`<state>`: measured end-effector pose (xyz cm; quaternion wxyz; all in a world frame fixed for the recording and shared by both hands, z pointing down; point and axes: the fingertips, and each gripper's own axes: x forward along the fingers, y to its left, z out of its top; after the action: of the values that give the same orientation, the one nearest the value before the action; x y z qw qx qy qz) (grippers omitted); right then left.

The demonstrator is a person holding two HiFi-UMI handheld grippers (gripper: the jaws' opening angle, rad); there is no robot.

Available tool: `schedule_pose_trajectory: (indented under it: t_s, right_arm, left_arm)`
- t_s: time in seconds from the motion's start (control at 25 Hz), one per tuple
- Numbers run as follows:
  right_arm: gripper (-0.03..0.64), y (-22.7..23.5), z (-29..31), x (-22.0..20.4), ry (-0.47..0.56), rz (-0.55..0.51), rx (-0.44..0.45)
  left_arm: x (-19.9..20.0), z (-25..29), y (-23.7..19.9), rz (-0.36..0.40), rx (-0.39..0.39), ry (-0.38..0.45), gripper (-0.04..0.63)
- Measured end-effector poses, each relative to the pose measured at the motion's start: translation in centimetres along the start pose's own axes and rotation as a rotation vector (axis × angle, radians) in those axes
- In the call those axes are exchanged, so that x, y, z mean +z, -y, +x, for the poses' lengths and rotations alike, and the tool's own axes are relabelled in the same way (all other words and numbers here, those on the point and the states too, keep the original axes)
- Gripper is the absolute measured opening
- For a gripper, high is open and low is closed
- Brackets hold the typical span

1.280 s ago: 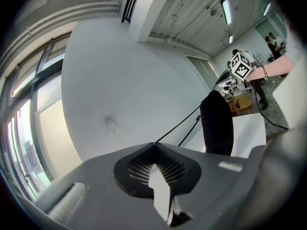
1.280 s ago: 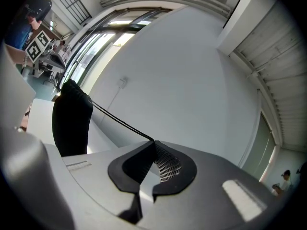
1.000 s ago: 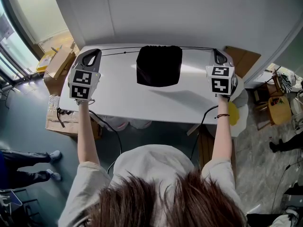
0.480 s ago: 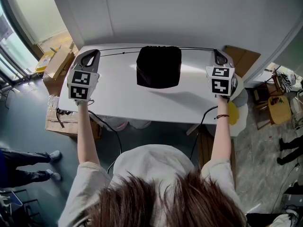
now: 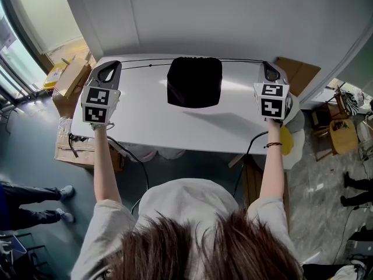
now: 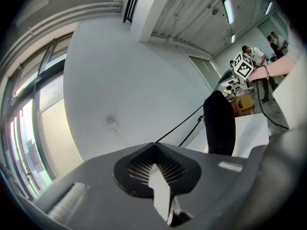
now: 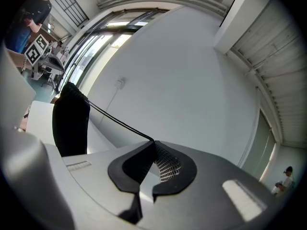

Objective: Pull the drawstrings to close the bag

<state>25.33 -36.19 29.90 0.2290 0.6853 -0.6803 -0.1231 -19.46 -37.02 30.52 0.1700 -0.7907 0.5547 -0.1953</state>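
Observation:
A black drawstring bag (image 5: 194, 82) stands at the back middle of the white table (image 5: 175, 127). Two thin black drawstrings run taut from its top, one to the left (image 5: 145, 65) and one to the right (image 5: 242, 59). My left gripper (image 5: 116, 62) is at the table's far left corner, shut on the left drawstring (image 6: 180, 124). At the far right corner my right gripper (image 5: 265, 63) is shut on the right drawstring (image 7: 115, 120). The bag (image 6: 219, 123) shows in the left gripper view, and the bag (image 7: 71, 121) also appears in the right gripper view.
A white wall (image 5: 204, 16) rises right behind the table. Cardboard boxes (image 5: 70, 77) lie on the floor at the left. A brown board (image 5: 297, 72) and a yellow object (image 5: 287, 140) sit at the right. People's legs (image 5: 35, 203) show at lower left.
The left gripper has drifted slightly outward to the left and the bag has shifted a little left with it. The right gripper has barely moved.

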Motion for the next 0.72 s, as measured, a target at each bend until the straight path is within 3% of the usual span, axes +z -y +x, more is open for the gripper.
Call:
schedule_pose_trajectory:
  t_s: [0.72]
  right_arm:
    - [0.020, 0.4, -0.6, 0.7, 0.028, -0.016, 0.007]
  left_arm:
    - [1.2, -0.7, -0.4, -0.006, 0.013, 0.026, 0.003]
